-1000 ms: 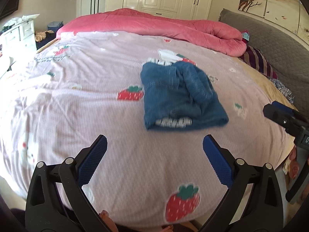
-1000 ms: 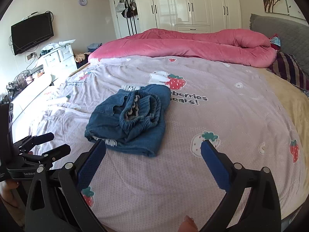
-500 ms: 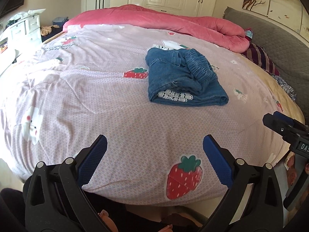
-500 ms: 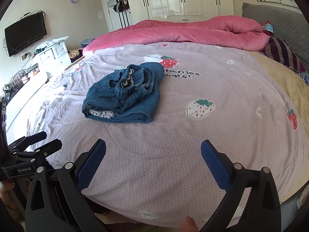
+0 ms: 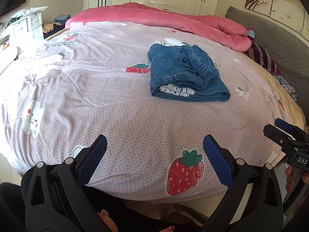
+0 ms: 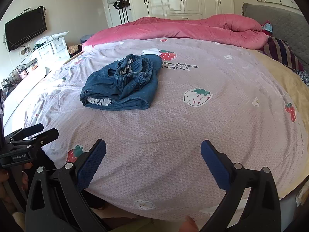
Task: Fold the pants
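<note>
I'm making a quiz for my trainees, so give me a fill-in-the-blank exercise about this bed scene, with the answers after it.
1. The folded denim pants lie on the ____.
2. The jaws of the left gripper and the right gripper both stand ____.
3. The fruit printed on the bedsheet is the ____.
4. The quilt bunched at the far side is ____ in colour.

Answers: bed; open; strawberry; pink

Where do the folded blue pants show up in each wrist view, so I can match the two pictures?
Left wrist: the blue pants lie right of centre, upper half, on the bed.
Right wrist: they lie left of centre, upper half.
Shared landmark: the pink duvet bunched along the bed's far edge, behind the pants.
</note>
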A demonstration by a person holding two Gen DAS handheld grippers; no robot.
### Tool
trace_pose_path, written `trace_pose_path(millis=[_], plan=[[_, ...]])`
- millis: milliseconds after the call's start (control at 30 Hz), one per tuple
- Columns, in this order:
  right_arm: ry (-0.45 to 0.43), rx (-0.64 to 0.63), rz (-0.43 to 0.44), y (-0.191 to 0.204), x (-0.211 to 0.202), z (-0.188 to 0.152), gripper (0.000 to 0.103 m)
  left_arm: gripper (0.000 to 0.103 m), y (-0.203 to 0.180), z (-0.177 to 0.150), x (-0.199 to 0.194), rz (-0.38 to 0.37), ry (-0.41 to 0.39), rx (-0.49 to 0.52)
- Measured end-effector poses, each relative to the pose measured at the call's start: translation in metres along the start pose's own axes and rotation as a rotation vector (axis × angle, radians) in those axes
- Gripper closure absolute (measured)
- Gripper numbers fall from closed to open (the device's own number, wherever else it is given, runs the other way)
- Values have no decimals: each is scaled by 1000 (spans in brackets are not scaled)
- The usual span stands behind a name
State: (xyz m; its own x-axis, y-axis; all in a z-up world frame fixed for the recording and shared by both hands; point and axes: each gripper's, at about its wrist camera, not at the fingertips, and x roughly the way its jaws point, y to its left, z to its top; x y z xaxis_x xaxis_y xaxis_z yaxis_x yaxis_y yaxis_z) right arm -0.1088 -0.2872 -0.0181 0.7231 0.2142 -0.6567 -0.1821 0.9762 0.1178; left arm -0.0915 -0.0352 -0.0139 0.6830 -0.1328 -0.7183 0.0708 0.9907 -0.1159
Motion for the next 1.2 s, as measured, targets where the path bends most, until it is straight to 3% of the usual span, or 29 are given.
trace_pose_path(millis=[1200], plan=[[-9,-6,-6,2,-4,1,5,10,-4,2,-1,54,4,24]])
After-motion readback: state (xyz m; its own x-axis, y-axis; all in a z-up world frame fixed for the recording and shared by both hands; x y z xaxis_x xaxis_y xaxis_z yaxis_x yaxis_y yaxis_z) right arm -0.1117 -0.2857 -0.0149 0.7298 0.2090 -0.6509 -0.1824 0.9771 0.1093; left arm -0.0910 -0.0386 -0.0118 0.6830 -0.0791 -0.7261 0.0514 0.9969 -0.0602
